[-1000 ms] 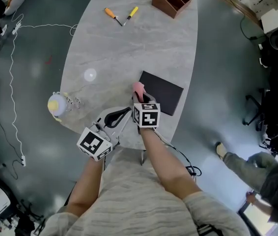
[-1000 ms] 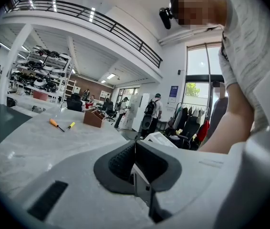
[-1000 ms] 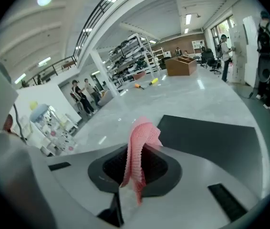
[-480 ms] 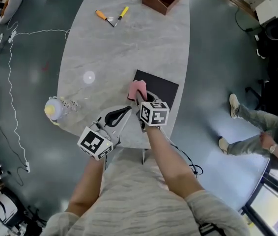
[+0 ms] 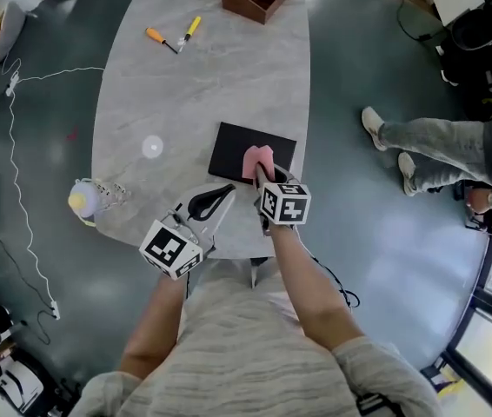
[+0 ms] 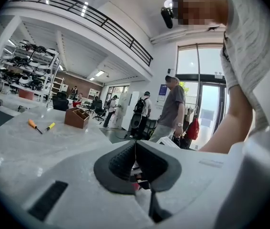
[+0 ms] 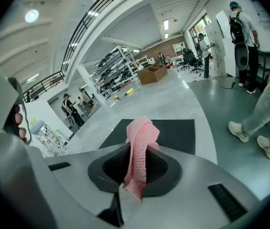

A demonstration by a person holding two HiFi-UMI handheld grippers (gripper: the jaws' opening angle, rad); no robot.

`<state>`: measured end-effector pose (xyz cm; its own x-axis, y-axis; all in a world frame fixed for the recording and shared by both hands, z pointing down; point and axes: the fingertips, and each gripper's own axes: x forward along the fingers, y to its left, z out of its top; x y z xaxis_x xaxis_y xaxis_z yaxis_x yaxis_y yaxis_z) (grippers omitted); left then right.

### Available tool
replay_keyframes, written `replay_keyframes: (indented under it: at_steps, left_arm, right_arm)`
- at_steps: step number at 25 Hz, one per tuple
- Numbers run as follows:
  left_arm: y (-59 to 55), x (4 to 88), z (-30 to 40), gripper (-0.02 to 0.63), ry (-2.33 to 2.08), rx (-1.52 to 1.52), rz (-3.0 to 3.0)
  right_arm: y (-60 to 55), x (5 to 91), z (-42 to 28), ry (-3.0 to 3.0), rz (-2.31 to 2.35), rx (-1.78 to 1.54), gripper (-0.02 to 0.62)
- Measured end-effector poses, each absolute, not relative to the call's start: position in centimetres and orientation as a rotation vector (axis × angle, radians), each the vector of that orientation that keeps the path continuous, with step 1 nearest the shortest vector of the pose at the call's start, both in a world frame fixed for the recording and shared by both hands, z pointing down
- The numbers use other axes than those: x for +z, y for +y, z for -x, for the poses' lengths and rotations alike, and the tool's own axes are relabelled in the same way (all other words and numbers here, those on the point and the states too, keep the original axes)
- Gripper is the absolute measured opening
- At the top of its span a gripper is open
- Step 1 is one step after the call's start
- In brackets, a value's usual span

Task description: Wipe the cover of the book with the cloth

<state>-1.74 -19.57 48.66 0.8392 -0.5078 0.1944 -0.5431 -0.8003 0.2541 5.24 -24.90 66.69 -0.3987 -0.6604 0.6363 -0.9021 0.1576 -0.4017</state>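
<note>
Grey table [image 5: 229,76], bottle [image 5: 85,201] nearby: right gripper [image 5: 262,175] clamps cloth [image 5: 257,159] over book [image 5: 231,146]; left gripper [image 5: 221,195] closed.

Grey marled short-sleeved shirt [image 5: 229,346]. White left tool [image 5: 225,192], right tool [image 5: 260,176]: black ribbed pads [image 7: 161,168], black-white marker cubes [image 5: 284,202].

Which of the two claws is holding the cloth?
The right claw, shut on the pink cloth over the black book; the left claw is shut, empty.
</note>
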Motion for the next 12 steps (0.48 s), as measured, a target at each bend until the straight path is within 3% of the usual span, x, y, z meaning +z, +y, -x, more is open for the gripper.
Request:
replay_keyframes:
  at_steps: [12]
  left_arm:
    - [-18.1, 47.6, -2.6, 0.015, -0.770, 0.154, -2.743]
  right_arm:
    - [-21.2, 66.9, -14.1, -2.025, -1.554, 1.025, 0.048]
